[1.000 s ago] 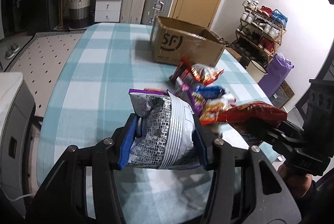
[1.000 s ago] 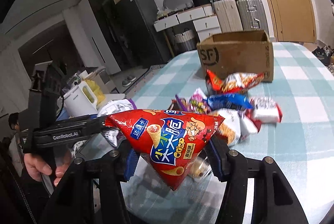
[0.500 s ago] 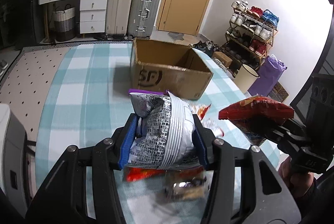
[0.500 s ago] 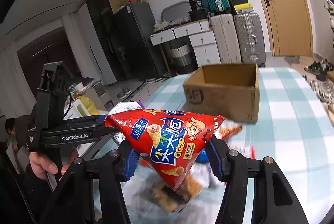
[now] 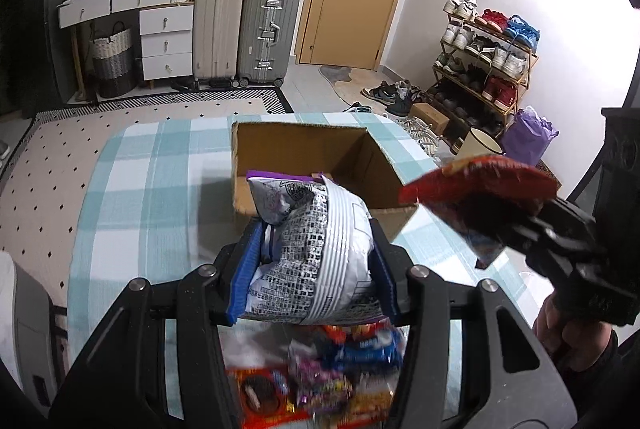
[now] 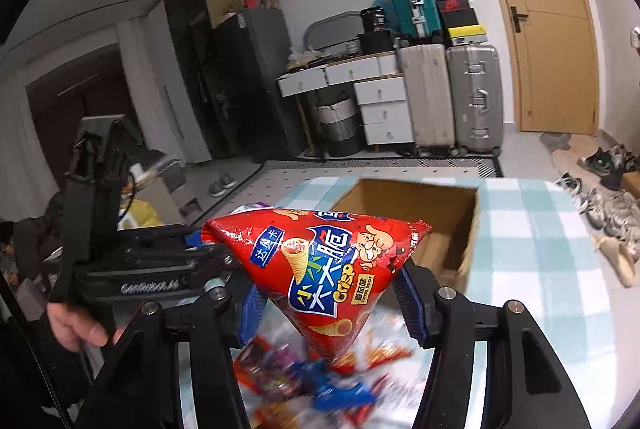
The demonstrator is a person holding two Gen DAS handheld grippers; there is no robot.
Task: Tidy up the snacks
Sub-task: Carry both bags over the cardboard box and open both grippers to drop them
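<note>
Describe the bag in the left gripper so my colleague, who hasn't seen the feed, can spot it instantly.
Start at the open cardboard box on the teal-checked table. Just in front of it, the left gripper holds a puffy snack bag in the air. It is silvery white with dense black print and a purple top edge, unlike the red cone-snack bag in the right gripper.

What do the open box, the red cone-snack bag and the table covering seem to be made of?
Open box: brown corrugated cardboard, matte, with raw cut edges and folded flaps.
Red cone-snack bag: thin plastic film, probably foil-lined; glossy, printed, creased, with crimped seams.
Table covering: looks like woven cloth, matte teal-and-white check with faint ripples; coated fabric cannot be ruled out.
</note>
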